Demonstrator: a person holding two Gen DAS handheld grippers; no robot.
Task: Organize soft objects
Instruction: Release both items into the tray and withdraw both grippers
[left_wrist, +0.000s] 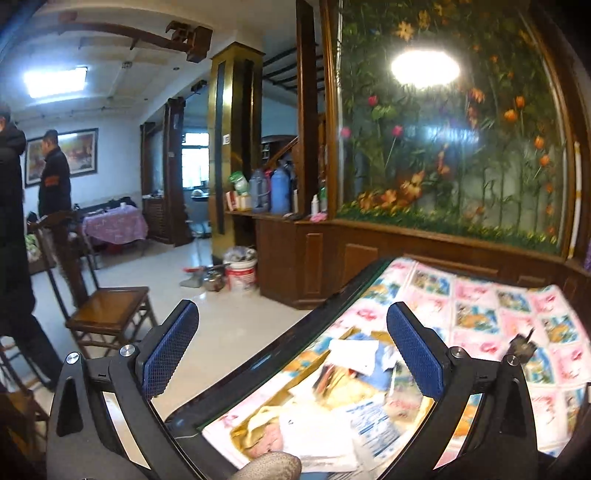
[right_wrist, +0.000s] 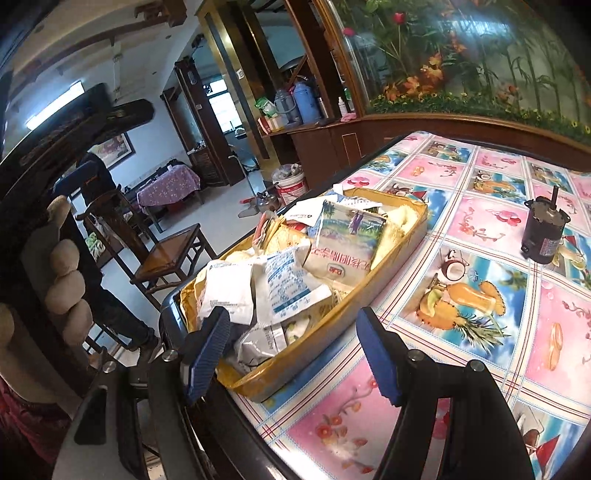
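A shallow yellow cardboard tray (right_wrist: 384, 275) sits near the table's left edge, heaped with soft packets: a white pouch with a landscape picture (right_wrist: 345, 240), a white-and-blue printed packet (right_wrist: 286, 291) and a grey foil bag (right_wrist: 258, 341). My right gripper (right_wrist: 295, 350) is open and empty, low over the tray's near corner. My left gripper (left_wrist: 293, 349) is open and empty, hovering over the same pile (left_wrist: 343, 380), which looks blurred in the left wrist view.
The table carries a pink-and-blue fruit-print cloth (right_wrist: 480, 295). A small dark cylindrical motor (right_wrist: 543, 236) stands on it to the right. A wooden chair (right_wrist: 166, 254) stands left of the table. A white bucket (left_wrist: 241, 273) and a kettle sit on the floor. Two people stand at far left.
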